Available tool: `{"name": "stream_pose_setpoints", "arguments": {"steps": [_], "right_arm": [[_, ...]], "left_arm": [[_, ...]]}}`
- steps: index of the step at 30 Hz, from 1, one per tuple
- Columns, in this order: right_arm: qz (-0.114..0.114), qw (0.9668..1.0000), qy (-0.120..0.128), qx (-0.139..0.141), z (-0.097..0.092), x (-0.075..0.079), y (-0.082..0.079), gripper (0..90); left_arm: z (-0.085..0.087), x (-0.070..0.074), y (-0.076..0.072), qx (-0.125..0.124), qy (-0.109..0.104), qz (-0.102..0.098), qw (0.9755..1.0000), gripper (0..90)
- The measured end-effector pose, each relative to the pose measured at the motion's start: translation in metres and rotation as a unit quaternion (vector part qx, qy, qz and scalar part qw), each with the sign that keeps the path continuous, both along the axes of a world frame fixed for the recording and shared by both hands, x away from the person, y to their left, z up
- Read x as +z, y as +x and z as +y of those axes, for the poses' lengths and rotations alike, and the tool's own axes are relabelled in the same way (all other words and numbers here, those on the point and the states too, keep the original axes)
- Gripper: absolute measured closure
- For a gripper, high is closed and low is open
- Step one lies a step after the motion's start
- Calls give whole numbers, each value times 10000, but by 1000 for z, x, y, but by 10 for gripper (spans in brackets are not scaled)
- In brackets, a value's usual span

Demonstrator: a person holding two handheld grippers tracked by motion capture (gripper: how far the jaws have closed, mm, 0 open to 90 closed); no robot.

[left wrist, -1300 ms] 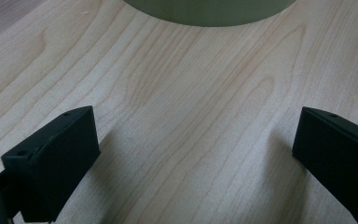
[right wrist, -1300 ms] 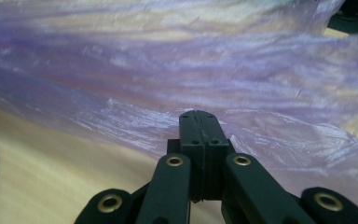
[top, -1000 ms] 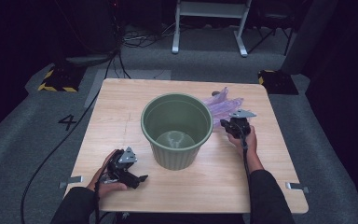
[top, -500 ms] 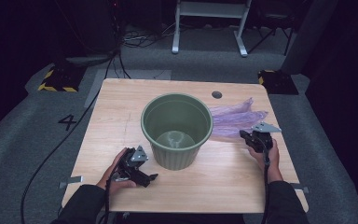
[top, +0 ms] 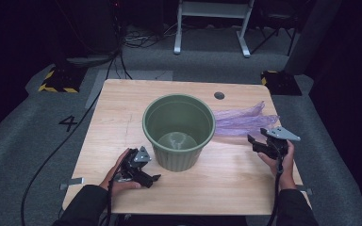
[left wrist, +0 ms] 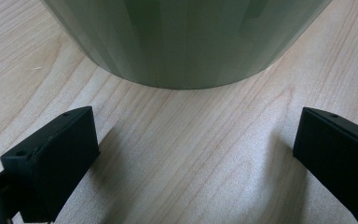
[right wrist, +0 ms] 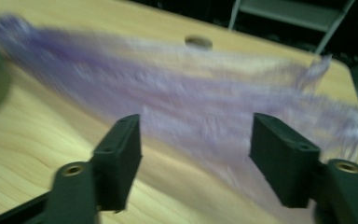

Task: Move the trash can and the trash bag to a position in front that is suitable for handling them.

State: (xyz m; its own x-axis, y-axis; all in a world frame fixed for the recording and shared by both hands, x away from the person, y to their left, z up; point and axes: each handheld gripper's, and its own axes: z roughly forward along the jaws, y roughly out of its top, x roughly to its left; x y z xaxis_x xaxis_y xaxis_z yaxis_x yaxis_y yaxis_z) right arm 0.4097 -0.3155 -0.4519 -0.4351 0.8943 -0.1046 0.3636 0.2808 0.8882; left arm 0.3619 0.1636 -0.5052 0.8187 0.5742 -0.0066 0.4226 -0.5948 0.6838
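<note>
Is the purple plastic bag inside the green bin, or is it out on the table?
Out. The purple bag lies stretched flat on the table, right of the upright green bin, whose inside looks empty.

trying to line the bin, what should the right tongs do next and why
Probably bring the right tongs forward and close on the purple bag. Their jaws have just been opening and stand apart with nothing between them, while the bag lies flat on the table beside the green bin, not in it.
</note>
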Motion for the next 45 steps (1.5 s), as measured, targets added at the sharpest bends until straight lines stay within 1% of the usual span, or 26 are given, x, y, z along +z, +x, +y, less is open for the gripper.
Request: {"name": "stream_pose_setpoints", "arguments": {"steps": [1, 4, 5, 6, 7, 8, 9, 10, 11, 12, 14, 15, 18, 19, 21, 23, 24, 27, 29, 31, 32, 33, 36, 38, 43, 45], "right_arm": [[-81, 9999, 84, 80, 2, 5, -2, 302], [-294, 9990, -20, 347, 20, 18, -6, 291], [-294, 9990, -20, 347, 20, 18, -6, 291], [-263, 9986, -26, 464, 33, 20, -2, 292], [-250, 9985, -80, 487, 39, 20, 0, 296], [-250, 9985, -80, 487, 39, 20, 0, 296], [-252, 9984, -170, 483, 47, 19, 4, 315], [-450, 9983, -316, 171, 62, 16, 14, 436], [-450, 9983, -316, 171, 62, 16, 14, 436], [-444, 9984, -339, 132, 66, 15, 18, 488], [-286, 9987, -379, 183, 80, 7, 34, 520], [-78, 9990, -359, 259, 84, 2, 42, 521], [112, 9986, -468, 226, 89, -5, 50, 521], [334, 9983, -437, 183, 91, -14, 57, 517], [375, 9984, -389, 166, 91, -18, 59, 525], [605, 9976, -275, 210, 91, -27, 64, 579], [605, 9976, -275, 210, 91, -27, 64, 579], [796, 9958, -372, 255, 91, -35, 66, 657], [974, 9945, -268, 289, 87, -40, 68, 717], [1048, 9937, -265, 300, 86, -41, 69, 724], [1160, 9921, -320, 349, 83, -43, 69, 739], [1184, 9918, -346, 348, 82, -44, 69, 756], [1221, 9910, -385, 391, 80, -46, 68, 792], [1261, 9907, -272, 422, 73, -47, 65, 833], [1264, 9906, -254, 467, 67, -47, 57, 843], [1258, 9905, -272, 485, 61, -47, 50, 843]], "left_arm": [[0, 0, 0, -8, 3, 4, 10000, 0], [-2, 0, 1, -8, 4, 6, 10000, 0], [-2, 0, 1, -8, 4, 6, 10000, 0], [-3, 0, 1, -6, 7, 6, 10000, 0], [-5, 0, 1, 10, 6, 8, 10000, 0], [-5, 0, 1, 10, 6, 8, 10000, 0], [-6, 0, 2, 49, 12, -3, 10000, 0], [-9, 0, 2, 103, 4, 2, 9999, 0], [-9, 0, 2, 103, 4, 2, 9999, 0], [-11, 0, 2, 170, 2, -6, 9999, 0], [-15, 0, 3, 247, 11, -19, 9997, 0], [-16, 0, 4, 247, 18, -8, 9997, 0], [-17, 0, 5, 270, 25, -5, 9996, 0], [-19, 0, 5, 312, 6, 5, 9995, 0], [-20, 0, 5, 331, 18, -9, 9995, 0], [-22, 0, 6, 330, 23, -4, 9995, 0], [-22, 0, 6, 330, 23, -4, 9995, 0], [-24, 0, 8, 374, 2, 6, 9993, 0], [-25, 0, 9, 465, 19, 3, 9989, 0], [-25, 0, 10, 496, 5, -7, 9988, 0], [-26, 0, 11, 544, 4, 20, 9985, 0], [-26, 0, 12, 596, 27, -31, 9982, 0], [-26, 1, 14, 644, 38, -35, 9979, 0], [-28, 1, 17, 674, 33, -16, 9977, 0], [-29, 1, 20, 699, 41, -32, 9975, 0], [-29, 1, 21, 678, 34, -24, 9977, 0]]}}
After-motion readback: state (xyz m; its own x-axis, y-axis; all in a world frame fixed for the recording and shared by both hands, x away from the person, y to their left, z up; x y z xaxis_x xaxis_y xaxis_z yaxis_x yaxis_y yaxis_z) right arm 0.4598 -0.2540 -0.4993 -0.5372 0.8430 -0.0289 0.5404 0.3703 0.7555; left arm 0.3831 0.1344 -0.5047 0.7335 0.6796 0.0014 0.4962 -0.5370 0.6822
